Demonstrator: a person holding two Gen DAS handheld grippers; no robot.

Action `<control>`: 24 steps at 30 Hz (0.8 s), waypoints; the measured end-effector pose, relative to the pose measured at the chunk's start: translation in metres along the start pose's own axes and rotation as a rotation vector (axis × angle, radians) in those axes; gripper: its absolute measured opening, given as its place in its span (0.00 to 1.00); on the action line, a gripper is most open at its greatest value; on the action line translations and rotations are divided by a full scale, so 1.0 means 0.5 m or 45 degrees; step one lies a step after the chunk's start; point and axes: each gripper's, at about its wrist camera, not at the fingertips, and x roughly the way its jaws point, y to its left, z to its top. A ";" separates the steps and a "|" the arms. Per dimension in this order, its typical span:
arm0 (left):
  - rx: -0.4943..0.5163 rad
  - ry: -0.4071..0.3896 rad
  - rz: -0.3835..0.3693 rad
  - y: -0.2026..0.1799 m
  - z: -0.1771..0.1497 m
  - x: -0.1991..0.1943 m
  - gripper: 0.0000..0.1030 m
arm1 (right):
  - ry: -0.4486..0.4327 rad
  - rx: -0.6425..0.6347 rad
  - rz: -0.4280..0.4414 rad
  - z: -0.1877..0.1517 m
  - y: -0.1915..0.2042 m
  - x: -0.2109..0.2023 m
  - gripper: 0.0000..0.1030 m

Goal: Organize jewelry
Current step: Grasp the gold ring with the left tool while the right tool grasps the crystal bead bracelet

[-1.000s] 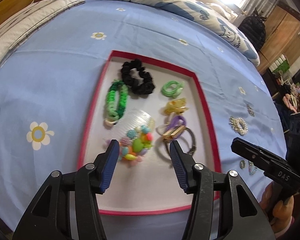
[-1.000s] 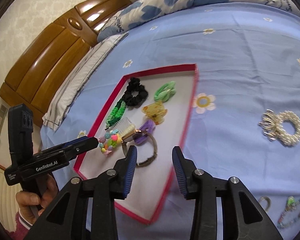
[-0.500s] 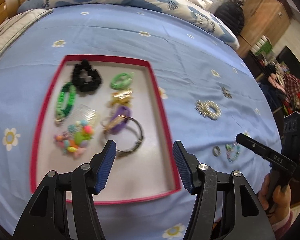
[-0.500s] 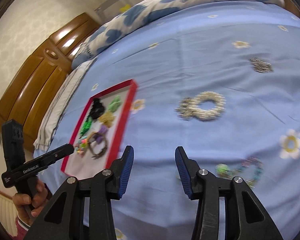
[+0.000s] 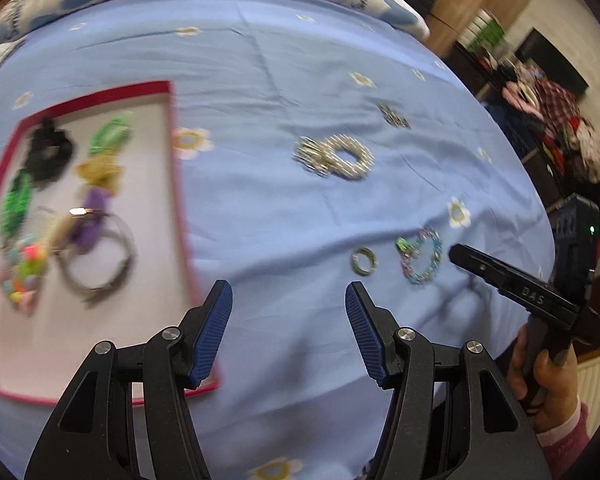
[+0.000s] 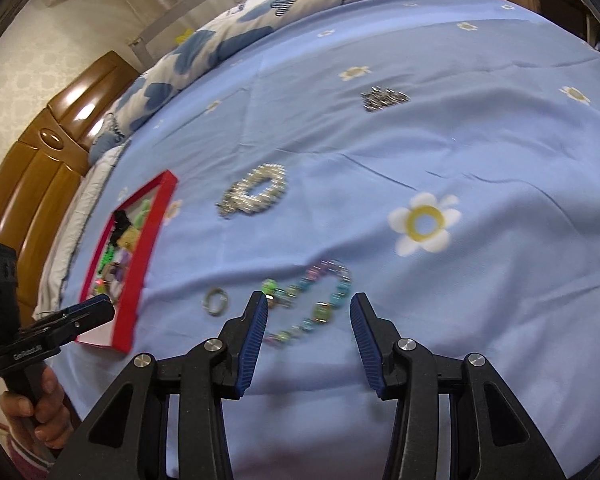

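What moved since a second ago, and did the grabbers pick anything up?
Both swung away from the red tray toward the loose jewelry on the blue bedsheet. The right hand-held gripper now hovers over the colorful beaded bracelet; the left hand-held gripper faces bare sheet. Nothing was picked up or dropped. The jewelry itself stayed put.

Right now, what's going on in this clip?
A person holds a pair of tongs in each hand over a blue bedspread, sorting jewelry. A red-rimmed tray already holds hair ties, clips and bangles. Lying loose on the bedspread are a pearl bracelet, a beaded bracelet, a small ring and a sparkly piece. The right tongs hang open just in front of the beaded bracelet; the left tongs are open and empty too.
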 end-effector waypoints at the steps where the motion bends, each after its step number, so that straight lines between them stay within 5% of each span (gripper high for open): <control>1: 0.018 0.015 -0.002 -0.014 0.000 0.015 0.56 | 0.001 -0.002 -0.006 -0.002 -0.005 0.003 0.45; 10: 0.150 0.071 -0.001 -0.093 0.023 0.102 0.56 | 0.002 -0.091 -0.057 -0.004 -0.012 0.043 0.43; 17: 0.210 0.081 0.049 -0.111 0.015 0.134 0.54 | -0.014 -0.188 -0.143 -0.011 -0.003 0.055 0.14; 18: 0.222 0.077 0.060 -0.114 0.013 0.136 0.49 | -0.013 -0.184 -0.141 -0.012 -0.006 0.053 0.08; 22: 0.241 0.074 0.059 -0.118 0.015 0.142 0.21 | -0.015 -0.119 -0.071 -0.010 -0.015 0.042 0.07; 24: 0.237 0.075 0.052 -0.118 0.020 0.144 0.20 | -0.015 -0.088 -0.035 -0.009 -0.014 0.037 0.07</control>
